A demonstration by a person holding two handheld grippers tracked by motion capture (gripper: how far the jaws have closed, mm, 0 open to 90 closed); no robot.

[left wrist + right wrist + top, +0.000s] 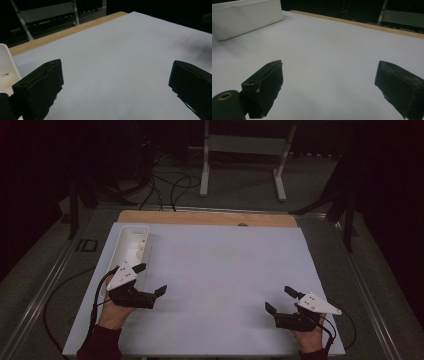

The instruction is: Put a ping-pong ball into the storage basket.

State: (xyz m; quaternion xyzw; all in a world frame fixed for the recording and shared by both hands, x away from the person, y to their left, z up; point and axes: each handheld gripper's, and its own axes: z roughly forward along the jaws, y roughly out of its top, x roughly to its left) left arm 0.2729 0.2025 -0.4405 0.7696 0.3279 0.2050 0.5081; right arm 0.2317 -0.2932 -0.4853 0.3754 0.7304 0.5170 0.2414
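Observation:
My left gripper [151, 279] rests low at the near left of the white table sheet [225, 270], held open with nothing between its black jaws. Its own view has the gripper [116, 75] facing bare sheet. Just beyond it lies a long white tray [131, 251] with a few small pale items inside; the tray's edge [6, 65] shows at the far left of that view. My right gripper [280, 300] sits at the near right, also open and holding nothing. In its own view the gripper [329, 77] points across the sheet toward the tray [247, 18].
A wooden strip [207, 218] borders the far edge of the sheet. Beyond the table a white metal stand [245, 155] and loose cables [165, 185] lie on the dark floor. Metal rails [45, 290] run along both sides of the table.

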